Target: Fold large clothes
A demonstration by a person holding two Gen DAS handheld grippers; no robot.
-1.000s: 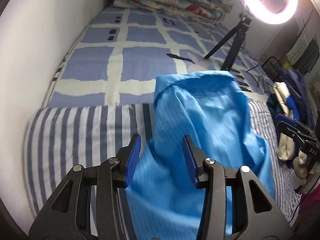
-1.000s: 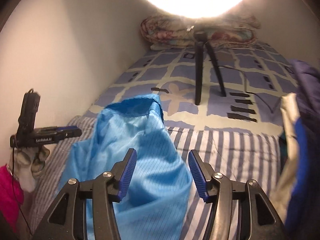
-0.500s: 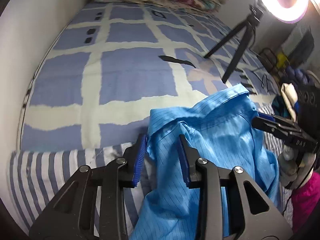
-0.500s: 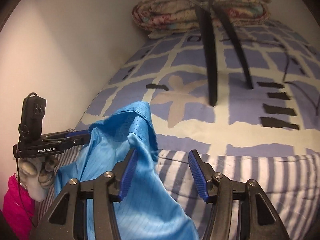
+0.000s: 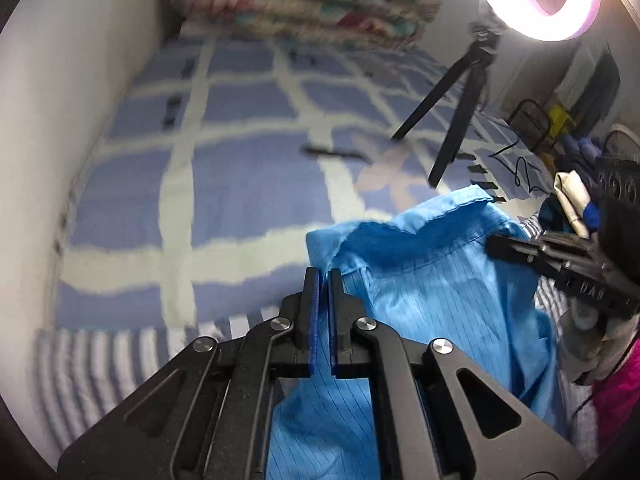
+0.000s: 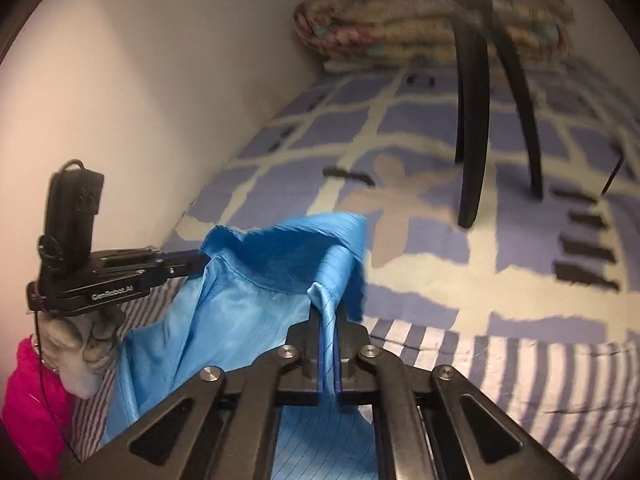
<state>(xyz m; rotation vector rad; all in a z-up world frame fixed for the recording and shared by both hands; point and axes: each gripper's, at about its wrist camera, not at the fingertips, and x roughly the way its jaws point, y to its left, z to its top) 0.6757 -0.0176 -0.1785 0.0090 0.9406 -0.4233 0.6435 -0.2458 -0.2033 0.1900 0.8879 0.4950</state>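
**Both grippers pinched the blue garment over the bed**

The bed with the blue-and-cream checked sheet (image 5: 240, 184) lay below. The bright blue pinstriped garment (image 5: 440, 288) hung over its striped edge. The left gripper (image 5: 323, 280) and the right gripper (image 6: 329, 304), both tilted downward, were each closed on the garment's top edge.

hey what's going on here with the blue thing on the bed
A person is working on a light blue pinstriped garment over a bed, with a handheld gripper in each hand. The right gripper is shut on a fold of the fabric near its upper edge, and the left gripper is shut on the cloth's edge at the other side. The garment is bunched between them, not yet folded flat on the striped sheet.
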